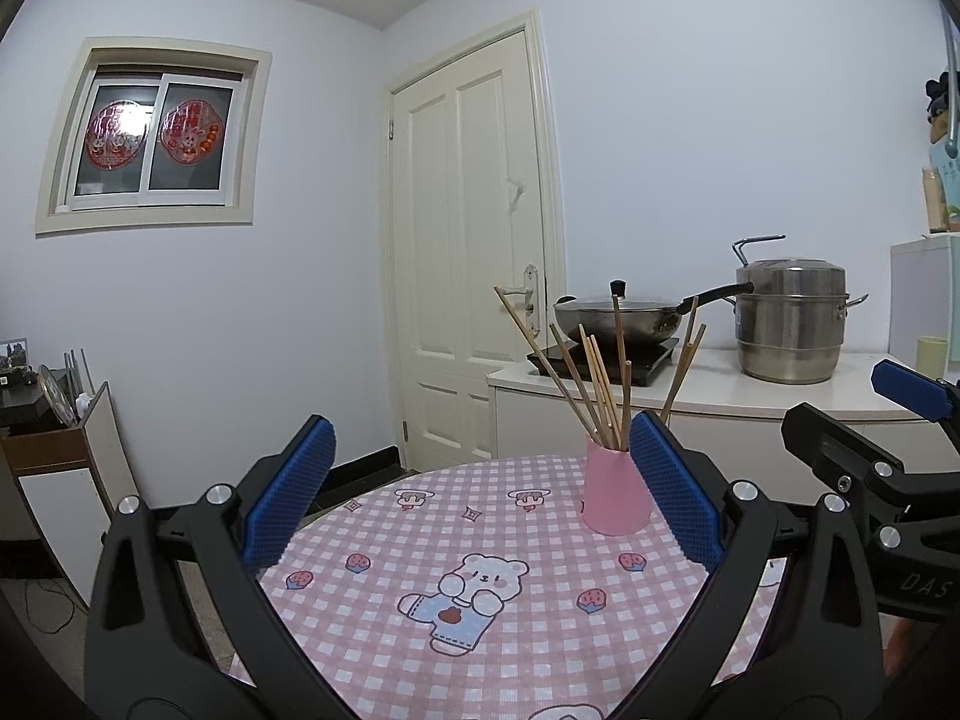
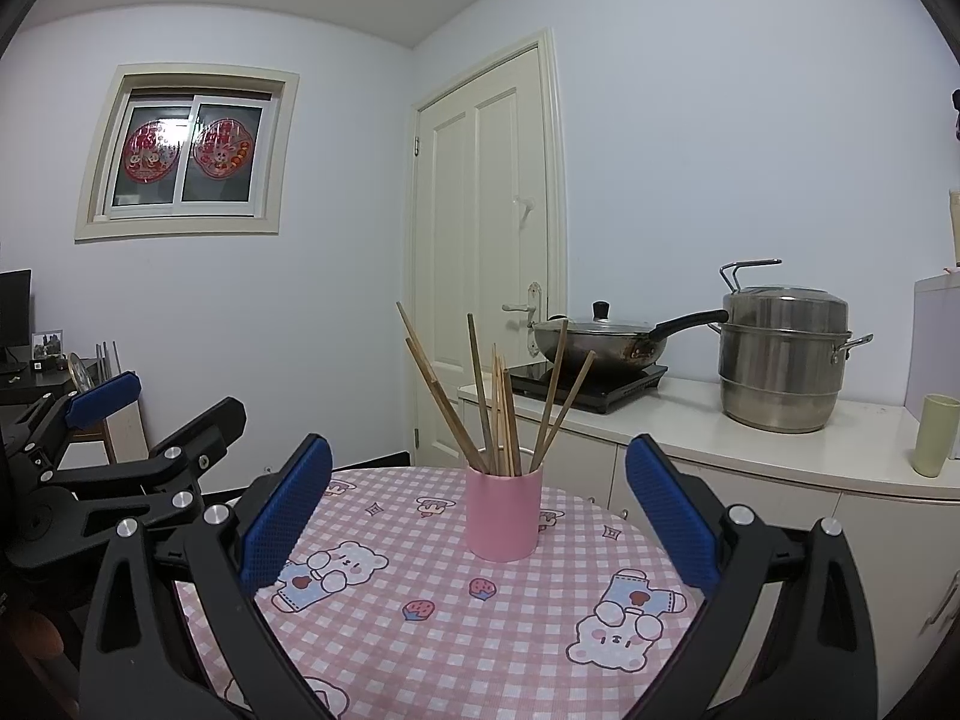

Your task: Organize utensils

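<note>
A pink cup (image 1: 613,495) (image 2: 504,513) stands upright on the round table with the pink checked cloth (image 1: 480,600) (image 2: 450,630). Several wooden chopsticks (image 1: 600,384) (image 2: 498,414) fan out of it. My left gripper (image 1: 480,498) is open and holds nothing; the cup sits just inside its right finger, further away. My right gripper (image 2: 477,510) is also open and empty, with the cup centred beyond its blue pads (image 2: 288,516). In each view the other gripper shows at the side, the right one (image 1: 870,438) and the left one (image 2: 156,420), both open.
A white counter (image 2: 780,456) behind the table carries a wok (image 2: 600,339) on a black hob, a steel steamer pot (image 2: 783,354) and a pale green cup (image 2: 936,435). A closed door (image 2: 486,264) is behind. A low shelf (image 1: 54,438) stands at left.
</note>
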Action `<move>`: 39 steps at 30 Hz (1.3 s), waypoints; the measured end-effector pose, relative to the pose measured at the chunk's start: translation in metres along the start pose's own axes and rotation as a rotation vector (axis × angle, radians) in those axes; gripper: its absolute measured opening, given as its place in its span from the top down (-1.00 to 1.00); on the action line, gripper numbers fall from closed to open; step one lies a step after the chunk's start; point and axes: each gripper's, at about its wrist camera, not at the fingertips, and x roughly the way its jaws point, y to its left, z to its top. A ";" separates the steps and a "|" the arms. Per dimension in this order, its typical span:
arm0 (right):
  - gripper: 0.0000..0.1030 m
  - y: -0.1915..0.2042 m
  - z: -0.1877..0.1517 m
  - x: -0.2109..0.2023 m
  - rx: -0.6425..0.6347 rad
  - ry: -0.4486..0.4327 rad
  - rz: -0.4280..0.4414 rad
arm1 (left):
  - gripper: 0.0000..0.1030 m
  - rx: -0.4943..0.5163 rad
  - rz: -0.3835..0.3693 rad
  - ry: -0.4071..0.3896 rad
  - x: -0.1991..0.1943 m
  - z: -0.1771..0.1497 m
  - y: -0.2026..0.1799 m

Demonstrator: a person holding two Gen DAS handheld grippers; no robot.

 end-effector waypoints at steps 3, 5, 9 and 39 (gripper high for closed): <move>-0.84 0.000 0.000 0.001 0.002 0.003 0.000 | -0.87 0.002 0.002 0.002 0.000 0.000 0.000; -0.84 0.000 -0.001 0.001 0.004 0.005 0.001 | -0.88 0.002 0.004 0.002 0.001 -0.001 -0.001; -0.84 -0.001 -0.001 0.001 0.005 0.006 0.002 | -0.87 0.001 0.003 0.003 0.001 -0.001 -0.001; -0.84 0.002 -0.007 0.000 0.020 0.025 0.006 | -0.88 0.012 0.013 0.012 0.002 -0.004 -0.003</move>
